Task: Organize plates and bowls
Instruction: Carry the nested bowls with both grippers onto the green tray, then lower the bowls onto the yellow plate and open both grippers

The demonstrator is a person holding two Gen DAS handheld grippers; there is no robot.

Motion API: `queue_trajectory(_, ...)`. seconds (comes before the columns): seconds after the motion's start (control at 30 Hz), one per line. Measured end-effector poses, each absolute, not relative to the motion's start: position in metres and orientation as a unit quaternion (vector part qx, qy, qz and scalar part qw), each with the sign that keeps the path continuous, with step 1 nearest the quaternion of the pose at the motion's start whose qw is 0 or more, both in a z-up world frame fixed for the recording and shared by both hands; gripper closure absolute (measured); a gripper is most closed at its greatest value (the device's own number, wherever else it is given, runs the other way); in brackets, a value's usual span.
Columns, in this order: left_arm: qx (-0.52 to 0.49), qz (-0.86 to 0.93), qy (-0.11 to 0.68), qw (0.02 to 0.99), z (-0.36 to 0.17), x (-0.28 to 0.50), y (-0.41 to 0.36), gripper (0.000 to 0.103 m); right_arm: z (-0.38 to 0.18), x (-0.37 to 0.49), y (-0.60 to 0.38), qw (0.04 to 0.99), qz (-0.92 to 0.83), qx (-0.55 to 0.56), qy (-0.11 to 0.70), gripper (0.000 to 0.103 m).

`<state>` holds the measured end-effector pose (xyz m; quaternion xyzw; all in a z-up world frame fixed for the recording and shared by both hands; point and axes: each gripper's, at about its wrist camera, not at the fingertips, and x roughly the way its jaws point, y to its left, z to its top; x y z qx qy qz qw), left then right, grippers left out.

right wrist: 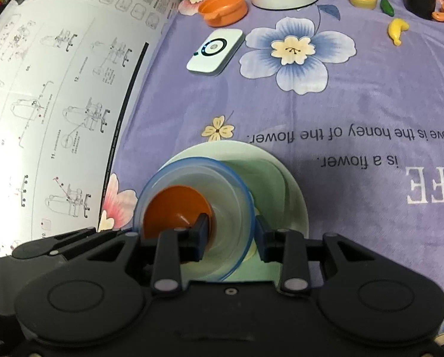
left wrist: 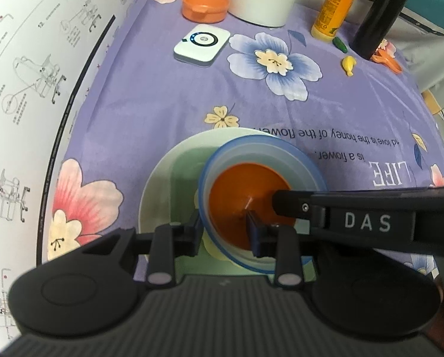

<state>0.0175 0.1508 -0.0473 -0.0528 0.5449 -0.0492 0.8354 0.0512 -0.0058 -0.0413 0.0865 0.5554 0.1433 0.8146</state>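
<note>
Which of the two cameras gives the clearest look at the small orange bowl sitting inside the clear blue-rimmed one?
The left wrist view: the small orange bowl fills the clear blue-rimmed bowl, seen mostly from above. In the right wrist view the orange bowl looks smaller and a gripper finger hides part of it.

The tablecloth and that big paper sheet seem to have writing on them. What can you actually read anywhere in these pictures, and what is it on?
"LIFE is a flower." and "love is the honey of the flower.", upside down on the purple tablecloth.
"DAS" on the right gripper, seen from the left wrist.
"11." and "12" beside drawings on the instruction sheet; its small print is unreadable.
The label on the yellow bottle is too blurred.
</note>
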Motion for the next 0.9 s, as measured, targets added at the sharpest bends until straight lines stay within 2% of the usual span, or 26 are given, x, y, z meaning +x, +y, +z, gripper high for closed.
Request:
queue_trajectory(0.23,-0.060,-0.054,0.544,0.835,-0.054,0.021,0.153,0.070,-0.048,0.054,-0.006,0.812,0.148,0.082,0.559,0.068)
queue_trajectory(0.3,-0.061,-0.059,0.536,0.840,-0.055,0.020,0.153,0.053,-0.047,0.054,-0.004,0.816,0.149,0.073,0.554,0.068)
queue_trajectory(0.53,-0.065,-0.058,0.527,0.845,-0.059,0.021,0.154,0.052,-0.046,0.054,-0.001,0.826,0.151,0.050,0.541,0.055)
queue_trajectory(0.83,-0.068,-0.055,0.524,0.847,-0.061,0.021,0.155,0.040,-0.045,0.054,-0.005,0.831,0.142,0.048,0.536,0.044)
queue_trajectory(0.87,-0.068,-0.056,0.523,0.848,-0.060,0.021,0.155,0.036,-0.044,0.053,-0.006,0.832,0.141,0.048,0.534,0.043)
queue_trajectory(0.9,-0.070,-0.061,0.521,0.849,-0.059,0.021,0.156,0.026,-0.043,0.053,-0.007,0.835,0.140,0.048,0.531,0.042)
